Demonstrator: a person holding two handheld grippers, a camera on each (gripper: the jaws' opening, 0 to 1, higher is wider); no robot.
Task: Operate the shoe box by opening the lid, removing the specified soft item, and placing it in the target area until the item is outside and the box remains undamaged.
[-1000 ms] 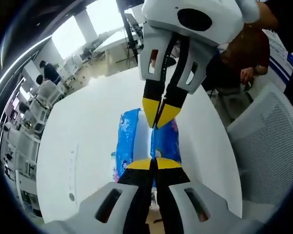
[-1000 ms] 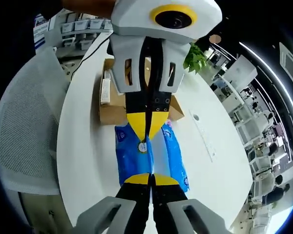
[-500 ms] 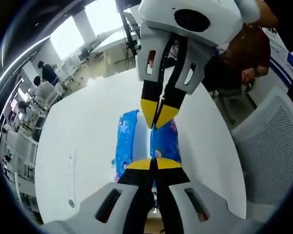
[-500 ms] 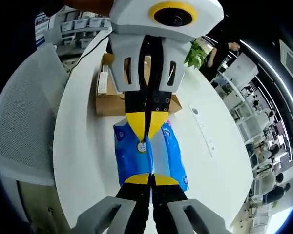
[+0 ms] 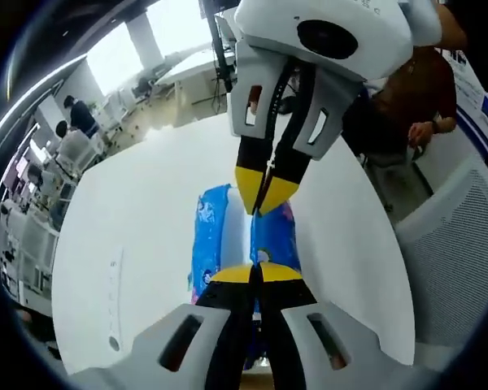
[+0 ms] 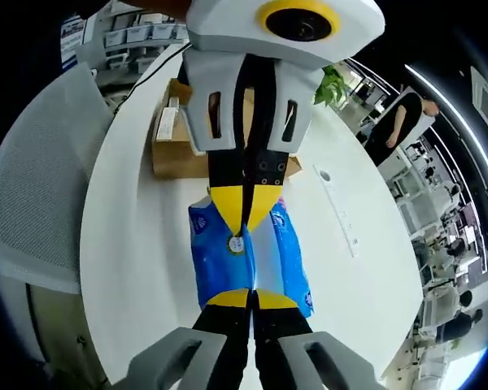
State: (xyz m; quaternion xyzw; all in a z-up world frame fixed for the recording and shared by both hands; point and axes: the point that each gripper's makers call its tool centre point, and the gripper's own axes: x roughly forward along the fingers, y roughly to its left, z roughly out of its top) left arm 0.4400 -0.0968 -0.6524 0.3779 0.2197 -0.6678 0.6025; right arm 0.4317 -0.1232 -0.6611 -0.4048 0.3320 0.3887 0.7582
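Counter (image 6: 138, 244): white, round-edged, carries everything. Box (image 6: 179, 150) sits at its far side in the right gripper view, brown cardboard, looks intact; can't tell how the lid stands from here.

Pack (image 6: 228, 260): blue soft pack, already outside the box, just beside its near edge. Held between both tools, one at each end. Can't tell whether it's resting on the counter or slightly lifted.

Left tool (image 5: 259, 275): jaws closed tight, pinching the pack's (image 5: 272, 236) near edge. Right tool (image 6: 252, 296): same, jaws fully together on the opposite end.

Step, as I read it: removal done, now the carry/place phase.

Next move calls for: keep both ends level, move to the target area clear of the box, set down flat, then open both tools and back off without dragging the pack.
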